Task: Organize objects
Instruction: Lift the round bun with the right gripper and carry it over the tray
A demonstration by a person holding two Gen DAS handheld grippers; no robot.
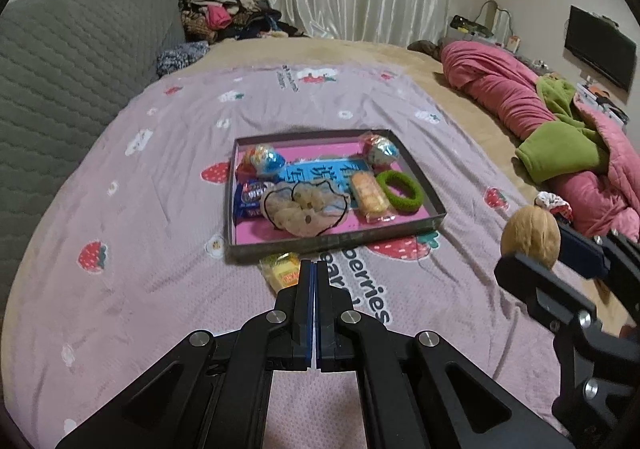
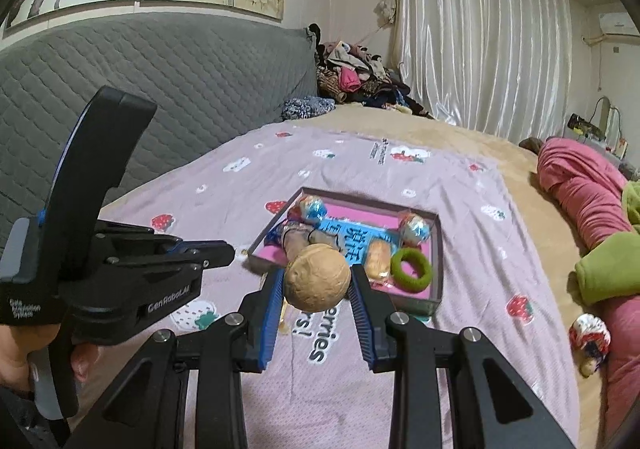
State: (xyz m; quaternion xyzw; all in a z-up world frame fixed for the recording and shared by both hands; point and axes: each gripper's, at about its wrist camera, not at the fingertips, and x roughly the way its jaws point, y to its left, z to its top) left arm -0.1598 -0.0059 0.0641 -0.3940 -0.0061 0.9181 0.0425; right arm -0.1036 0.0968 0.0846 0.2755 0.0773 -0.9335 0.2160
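Two grippers up over the bed w/ the pink strawberry-print sheet [image 1: 160, 189]; right gripper [image 2: 318, 281] pinches a walnut [image 2: 317, 277] between its blue pads, nut held clear above the sheet, just in front of the near edge of the tray; left gripper [image 1: 314, 269] has jaws pressed together, nothing between them, hanging over the sheet near the tray's front wall. Shallow grey tray [image 1: 336, 243] w/ pink floor sits mid-sheet; inside: green hair tie [image 1: 399, 189] at right, wrapped yellow biscuit [image 1: 369, 196] beside it, beige scrunchie [image 1: 304, 209] front-centre, blue snack pack [image 1: 250, 199] at left, foil-wrapped sweets in both back corners [image 1: 264, 161] [image 1: 380, 149]. Small yellow packet [image 1: 282, 271] lies on the sheet just outside the tray front, touching-close to left gripper tip. Another scrunchie [image 2: 591, 335] on the sheet at right, near the pink quilt [image 2: 580, 185]. Hand [image 2: 24, 345] on the left gripper's grip seen in right wrist view.
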